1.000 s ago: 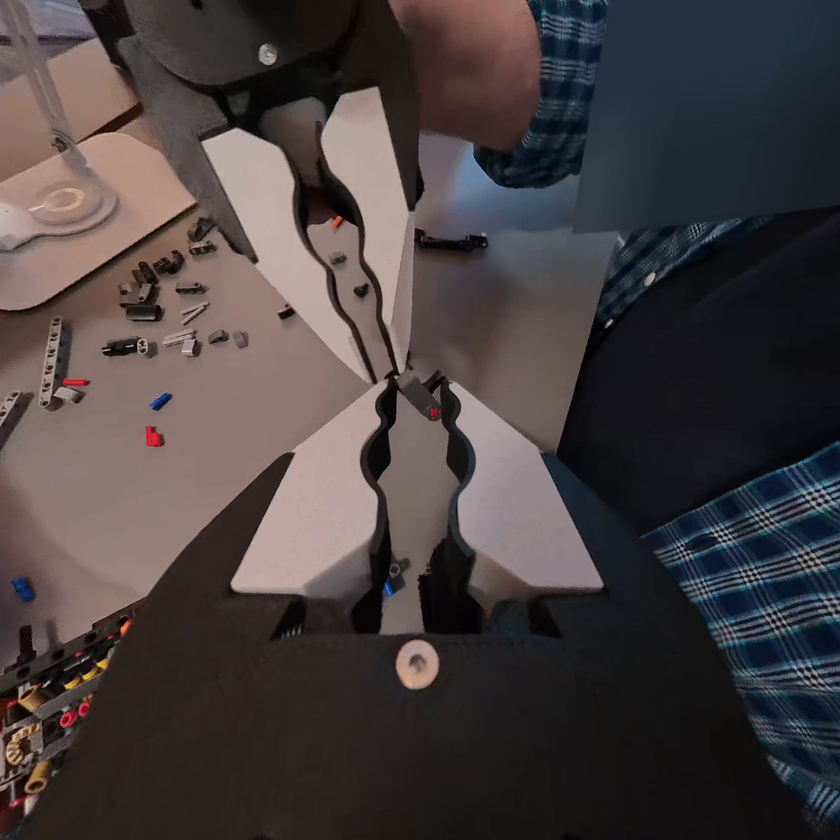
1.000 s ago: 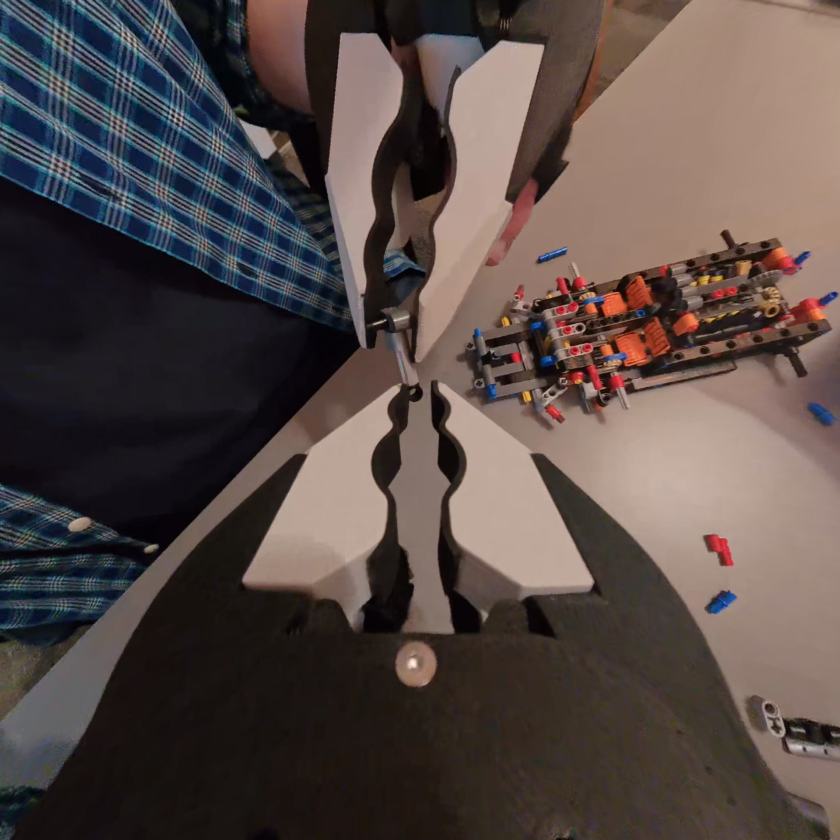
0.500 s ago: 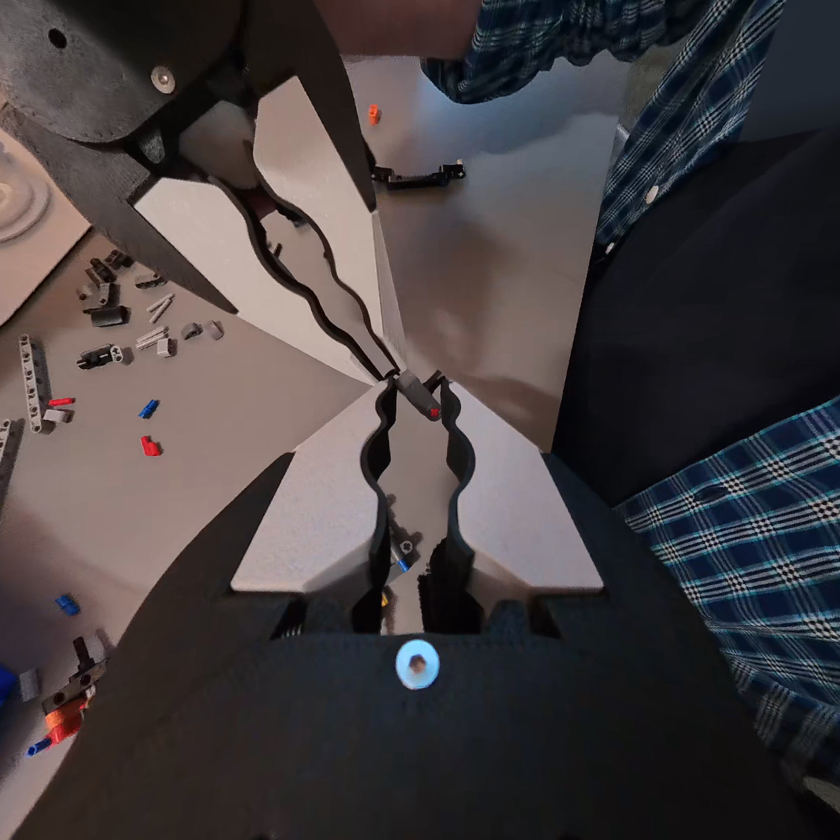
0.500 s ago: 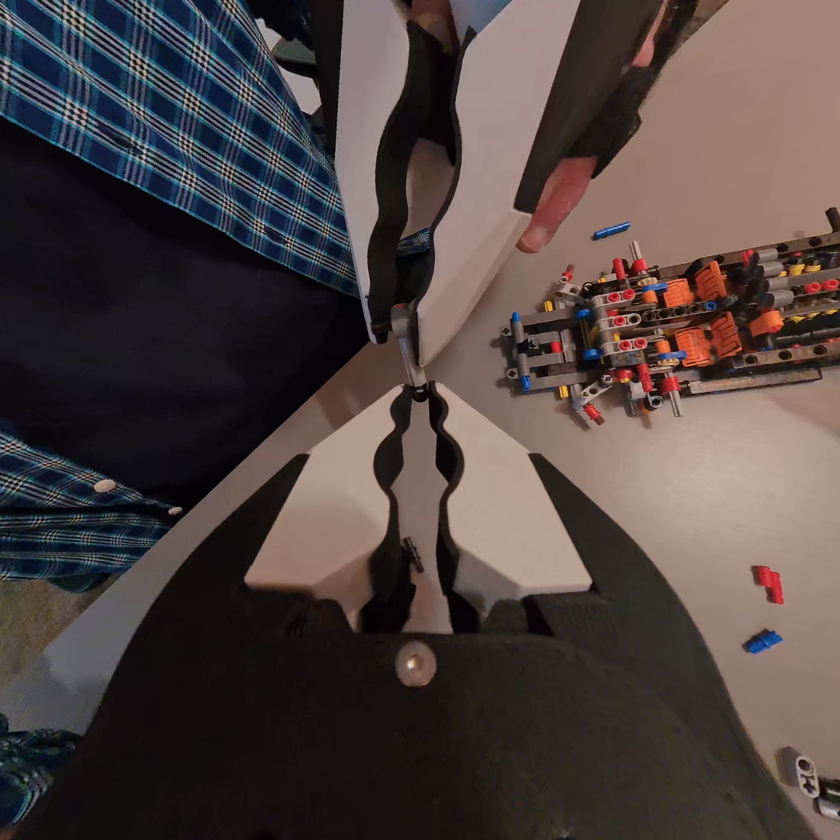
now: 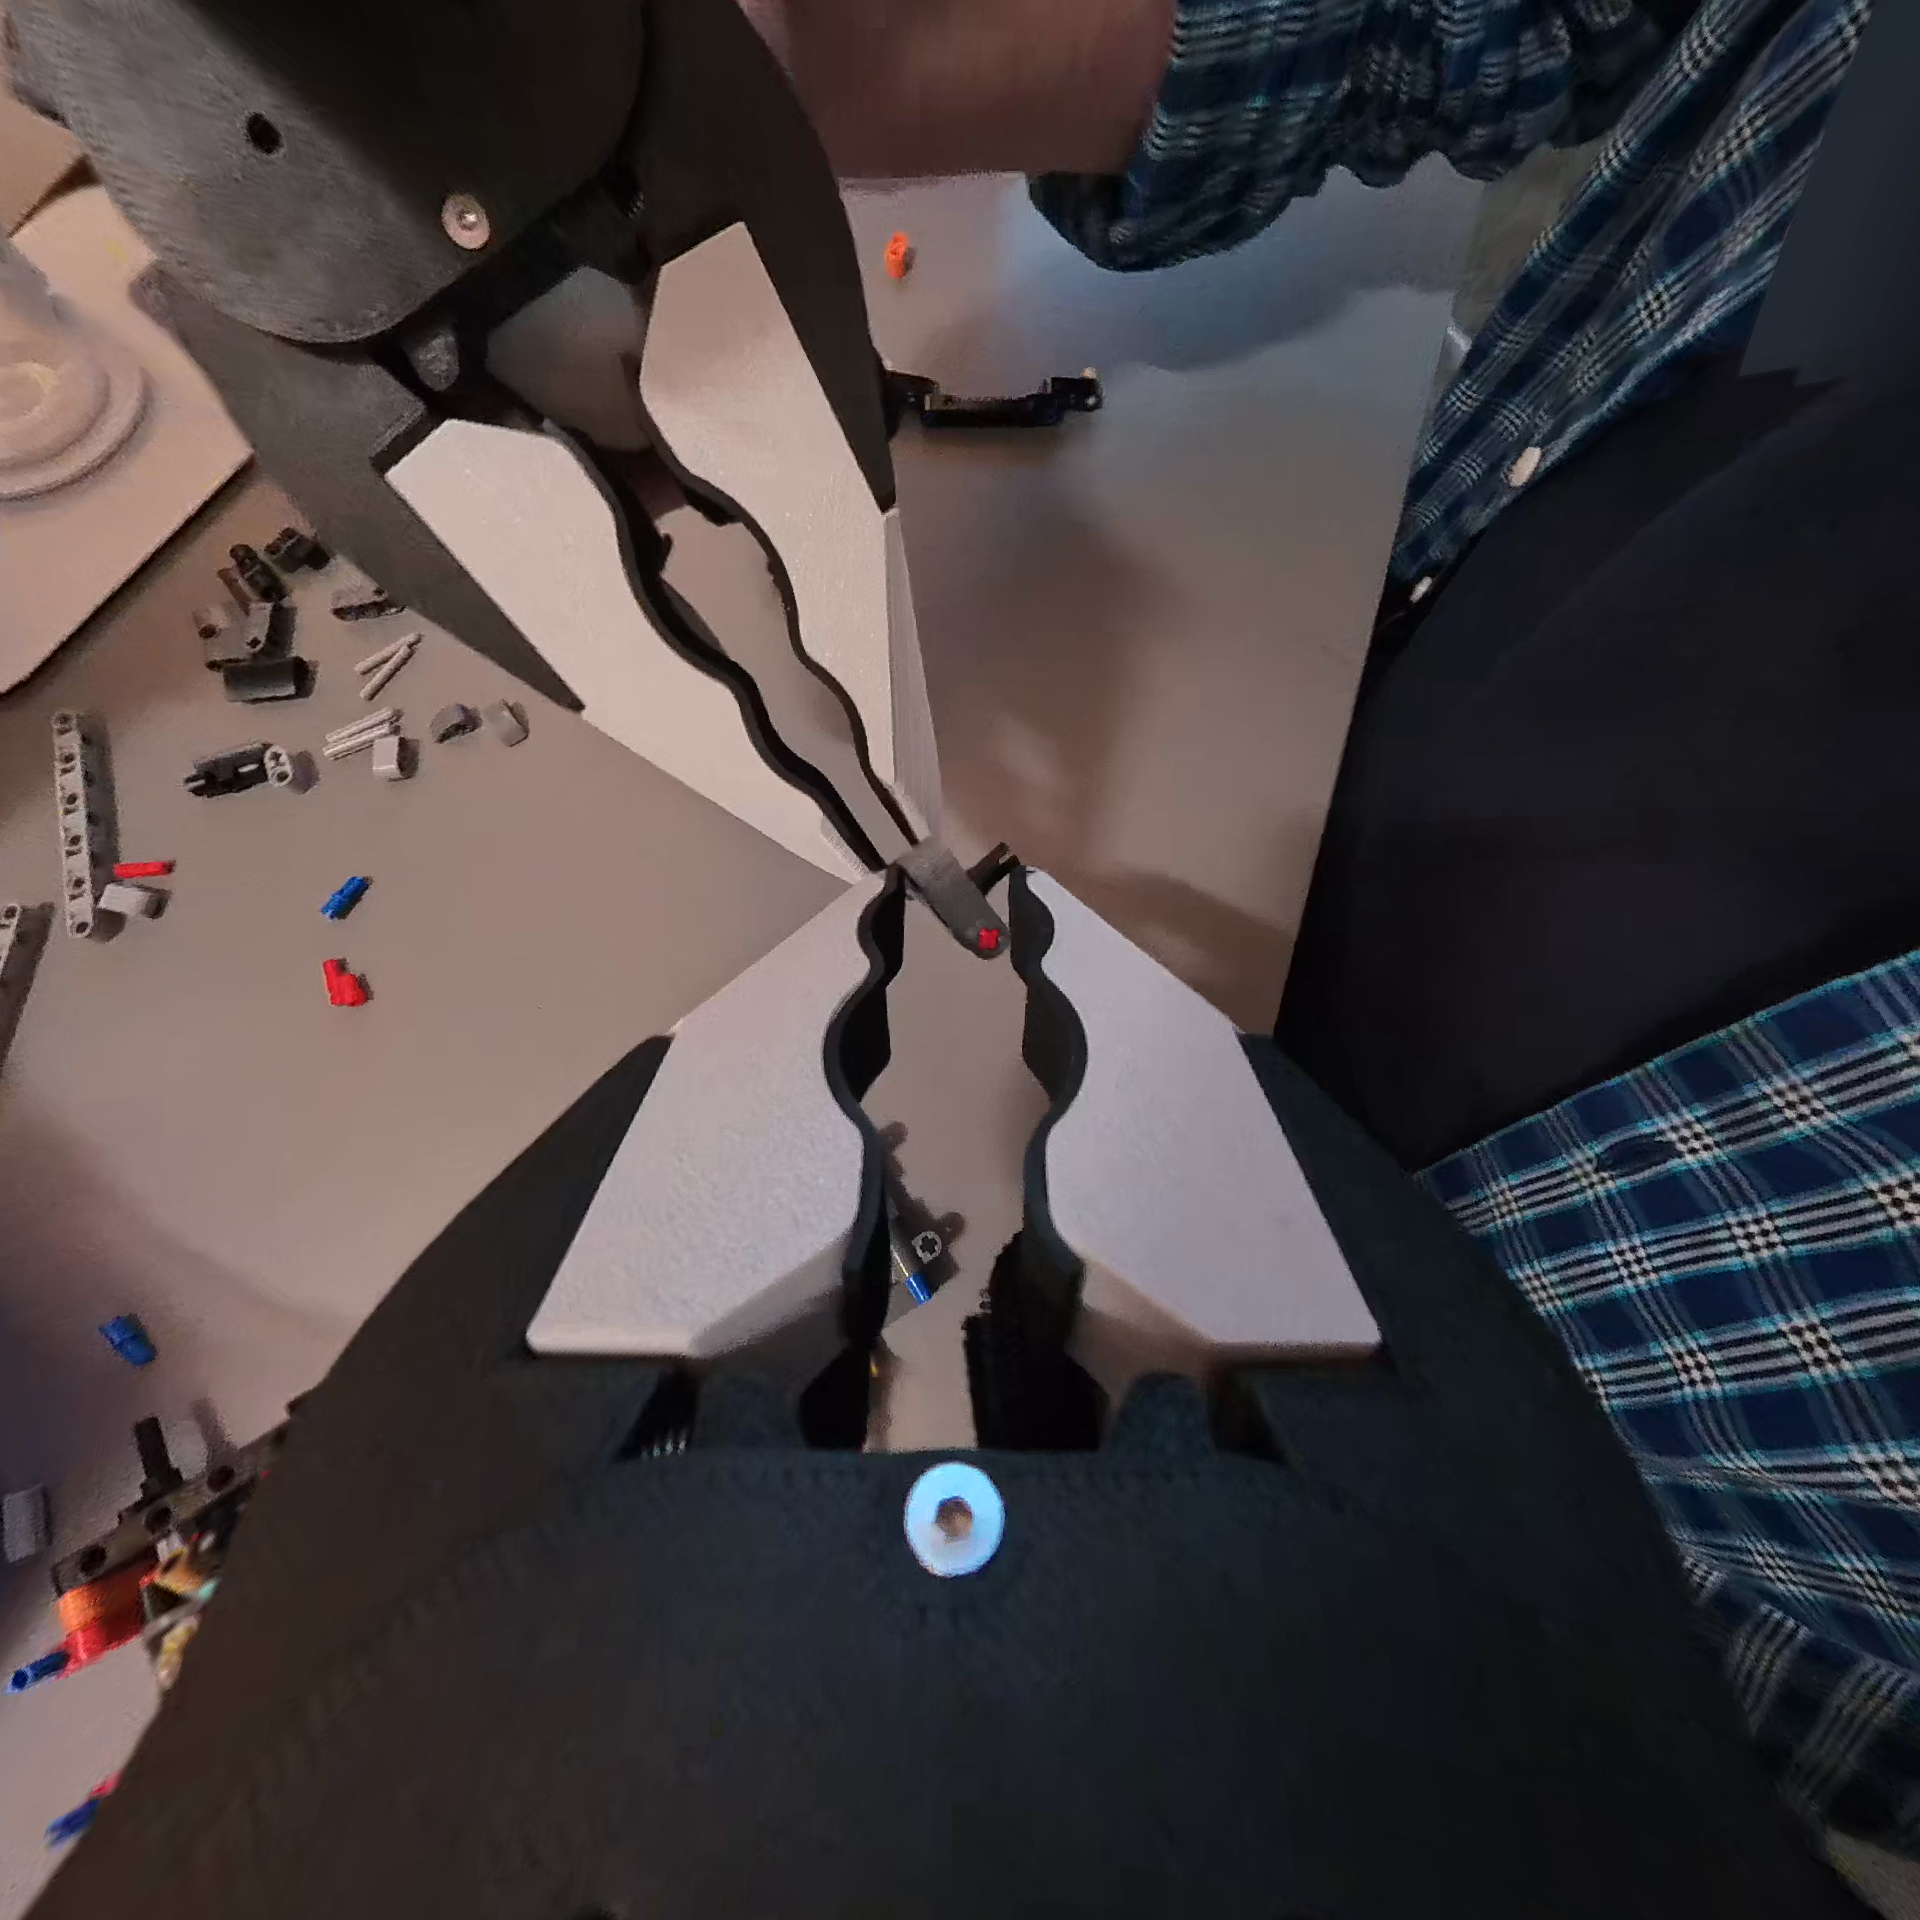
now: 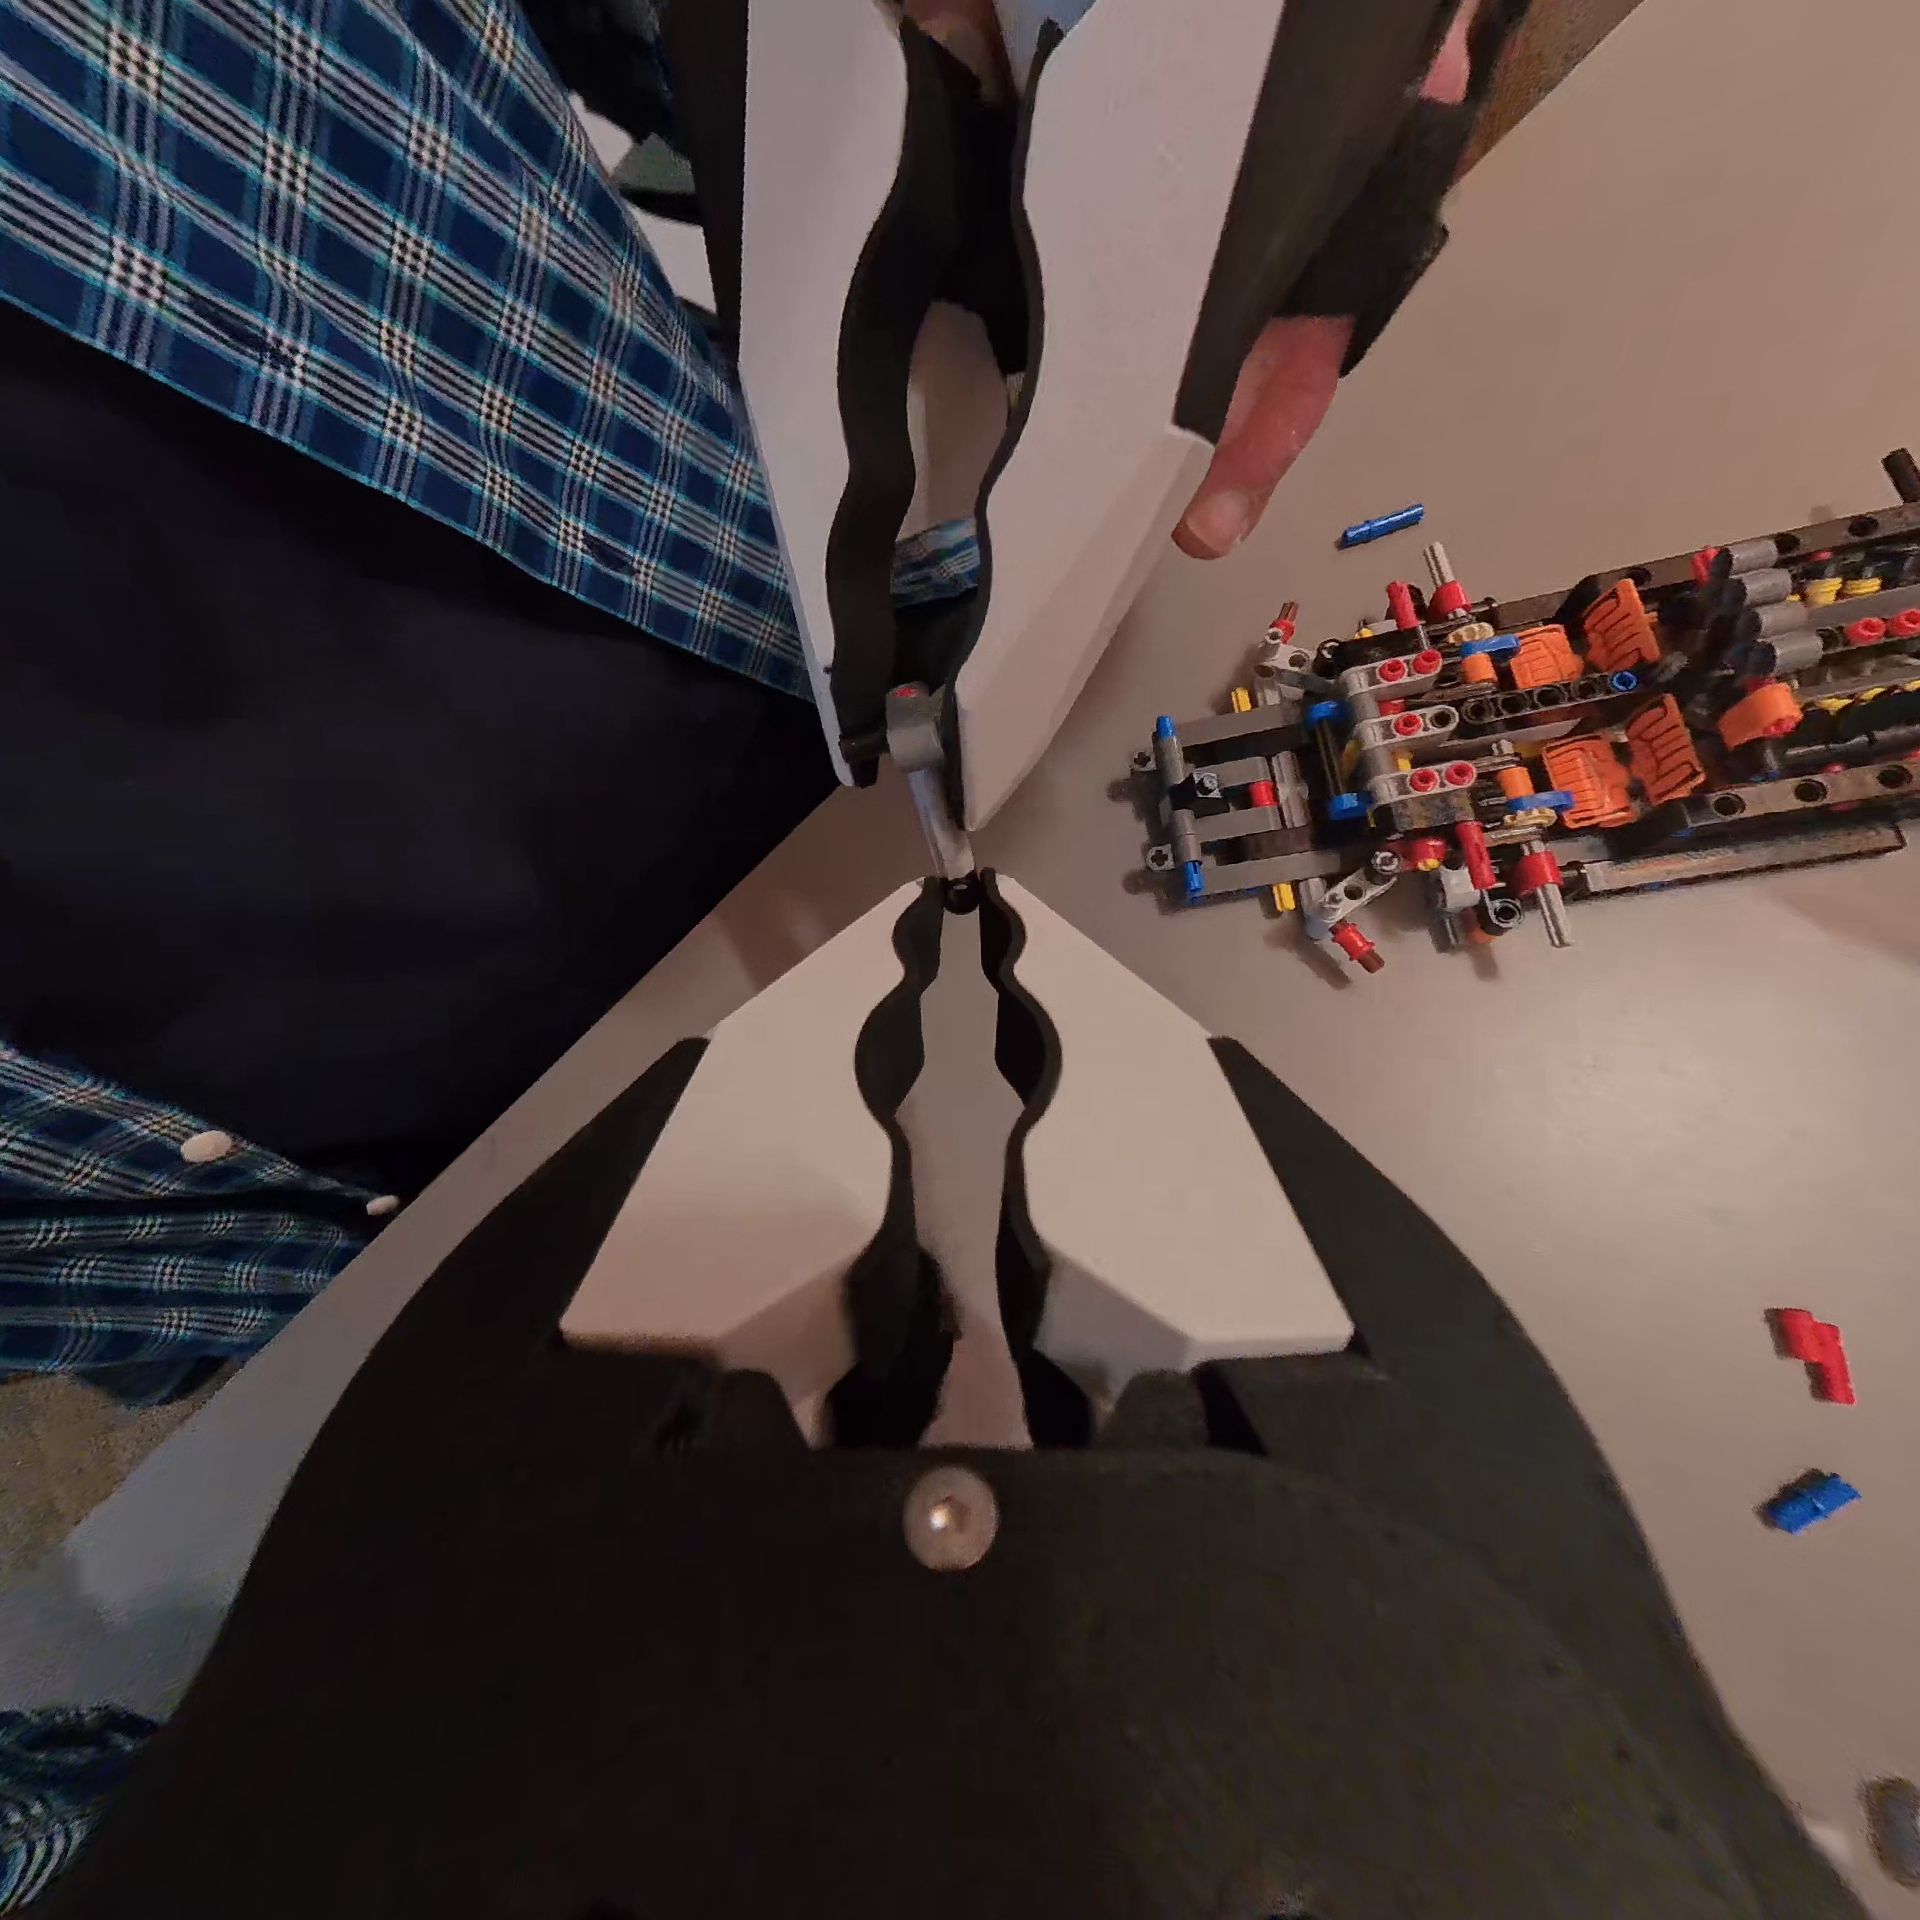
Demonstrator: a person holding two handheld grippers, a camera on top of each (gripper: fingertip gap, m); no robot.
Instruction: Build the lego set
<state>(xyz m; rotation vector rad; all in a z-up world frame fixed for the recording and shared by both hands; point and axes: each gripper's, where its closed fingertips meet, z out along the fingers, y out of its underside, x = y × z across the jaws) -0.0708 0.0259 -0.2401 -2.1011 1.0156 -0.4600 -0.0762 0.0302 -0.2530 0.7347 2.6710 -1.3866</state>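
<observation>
In the left wrist view my left gripper is shut on a small grey lever with a red axle end, held above the table. My right gripper comes in from the upper left and meets it tip to tip. In the right wrist view my right gripper is shut on a small black pin at the lower end of the grey lever, which hangs from the left gripper. The long grey, black and orange chassis model lies on the table to the right.
Loose grey and black parts, a grey beam, a red piece and a blue pin lie at the left. A black part lies farther off. The person's plaid shirt lies close at the table edge. My left and right fingertips are right by each other.
Both grippers stayed tip to tip on the lever and shifted together over the table. The right gripper has tilted, and the left gripper looms closer in the right wrist view.
</observation>
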